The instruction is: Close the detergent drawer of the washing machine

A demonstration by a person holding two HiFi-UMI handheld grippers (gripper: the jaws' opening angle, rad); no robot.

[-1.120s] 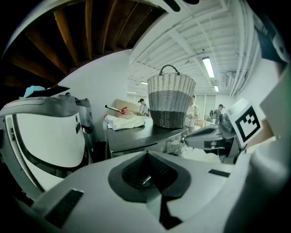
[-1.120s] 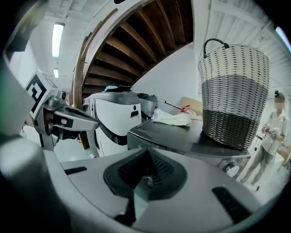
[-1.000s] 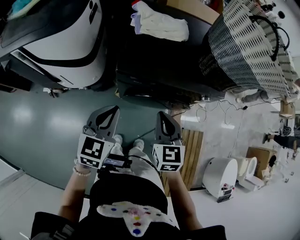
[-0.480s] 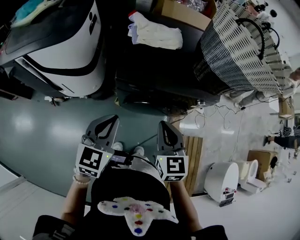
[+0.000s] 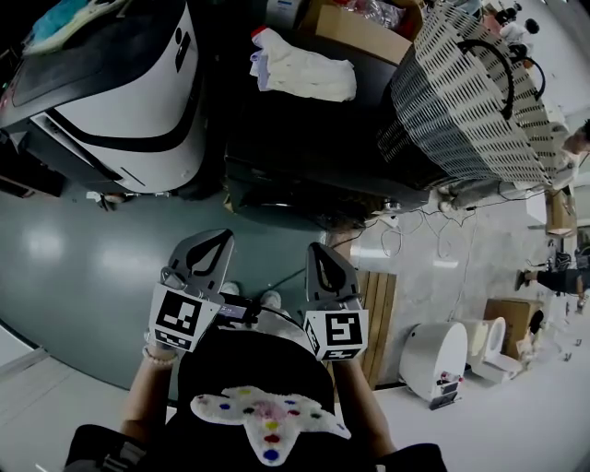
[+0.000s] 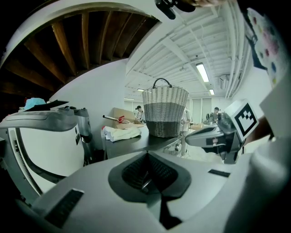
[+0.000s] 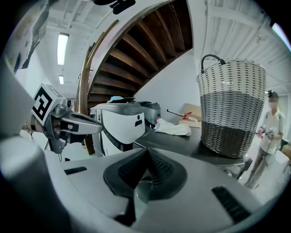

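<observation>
The washing machine (image 5: 120, 101), white with a black band, stands at the upper left of the head view; it also appears in the right gripper view (image 7: 120, 125) and the left gripper view (image 6: 41, 136). I cannot make out its detergent drawer in any view. My left gripper (image 5: 214, 241) and right gripper (image 5: 316, 253) are held side by side in front of my body, well short of the machine. Both are shut with nothing between the jaws, as the left gripper (image 6: 146, 157) and right gripper (image 7: 146, 152) show in their own views.
A dark table (image 5: 304, 138) beside the machine carries a white cloth (image 5: 300, 69), a cardboard box (image 5: 355, 23) and a tall wicker basket (image 5: 470, 101). Wooden slats (image 5: 378, 295) and a white appliance (image 5: 433, 355) sit on the floor to the right. People stand in the background.
Both grippers have shifted slightly together and stay shut. The table and basket have slid a little up and left in the head view.
</observation>
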